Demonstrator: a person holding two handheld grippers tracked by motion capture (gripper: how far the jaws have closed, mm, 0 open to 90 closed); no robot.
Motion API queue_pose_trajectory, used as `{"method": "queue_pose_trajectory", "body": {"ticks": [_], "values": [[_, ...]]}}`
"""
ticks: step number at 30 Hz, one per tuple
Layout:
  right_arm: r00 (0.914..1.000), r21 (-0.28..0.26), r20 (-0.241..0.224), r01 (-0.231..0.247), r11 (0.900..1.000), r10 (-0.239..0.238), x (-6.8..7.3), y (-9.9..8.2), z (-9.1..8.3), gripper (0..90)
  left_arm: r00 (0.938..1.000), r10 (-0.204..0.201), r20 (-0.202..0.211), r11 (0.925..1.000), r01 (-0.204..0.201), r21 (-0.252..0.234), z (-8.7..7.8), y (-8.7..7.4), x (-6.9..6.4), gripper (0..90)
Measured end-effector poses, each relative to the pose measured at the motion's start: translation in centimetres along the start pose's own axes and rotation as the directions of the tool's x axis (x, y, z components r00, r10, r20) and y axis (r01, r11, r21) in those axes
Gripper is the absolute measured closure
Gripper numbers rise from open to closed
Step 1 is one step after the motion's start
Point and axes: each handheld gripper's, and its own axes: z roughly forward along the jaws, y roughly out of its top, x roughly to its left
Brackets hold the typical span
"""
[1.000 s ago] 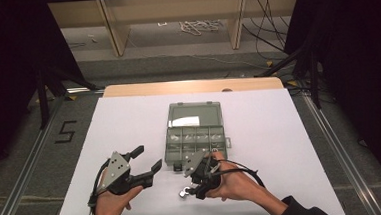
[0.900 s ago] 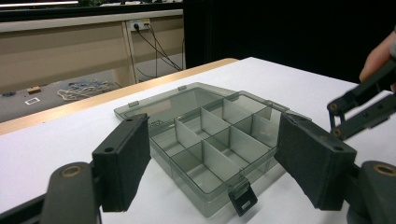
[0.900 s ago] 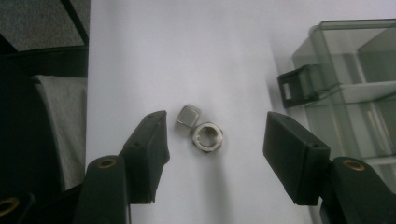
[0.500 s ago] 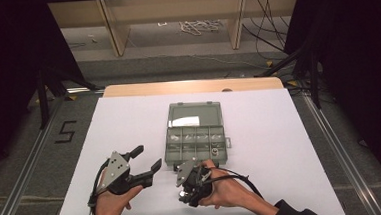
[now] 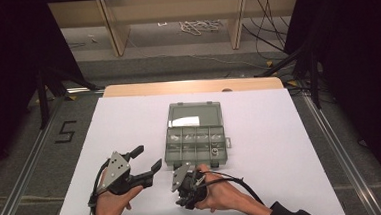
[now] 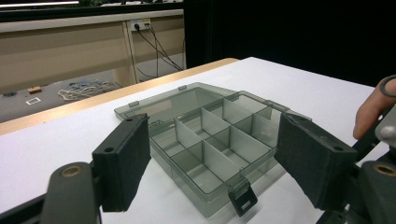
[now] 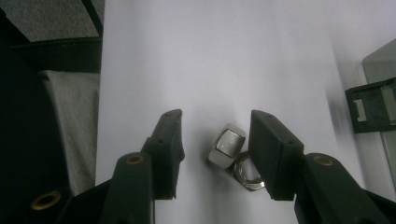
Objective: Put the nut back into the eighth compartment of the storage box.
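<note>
Two steel nuts lie on the white table near its front edge: one nut (image 7: 227, 144) stands on edge and a second nut (image 7: 247, 173) lies flat against it. My right gripper (image 7: 215, 126) points down over them with a jaw on each side. Its jaws have just been closing; the right pad is close to the nuts, the left pad stands apart, and neither presses. In the high view the right gripper (image 5: 183, 200) is just in front of the open grey compartment box (image 5: 197, 159). My left gripper (image 5: 148, 157) is held open to the left of the box, holding nothing.
The box (image 6: 210, 144) has several divided compartments, a lid (image 5: 195, 114) folded back flat, and a latch (image 7: 371, 105) facing the front. The table's front edge is close to both hands. A finger of the right hand (image 6: 373, 107) appears at the right of the left gripper view.
The right gripper has shifted left and down toward the table in front of the box, and its jaws have narrowed. The left gripper has stayed where it was.
</note>
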Motion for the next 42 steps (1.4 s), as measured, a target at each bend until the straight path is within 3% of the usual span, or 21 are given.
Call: {"method": "queue_pose_trajectory", "body": {"ticks": [17, 23, 42], "values": [[0.9983, 0.041, 0.013, 0.056, 0.9976, -0.056, 0.1, -0.1, 0.8, 78.2, 1.0000, -0.001, 0.003, 1.0000, 0.001, -0.001, 0.1, 0.0, 0.0, 25.7], [0.9981, 0.044, 0.016, 0.059, 0.9973, -0.060, 0.1, 0.0, 0.8, 78.6, 1.0000, -0.002, 0.003, 1.0000, 0.002, -0.001, 0.1, 0.0, -0.1, 25.8], [0.9987, -0.034, 0.045, 0.024, 0.9991, -0.023, -1.1, 0.0, -1.6, 78.7, 1.0000, 0.001, -0.002, 1.0000, -0.001, -0.003, 0.0, 0.0, 0.0, 25.8]]}}
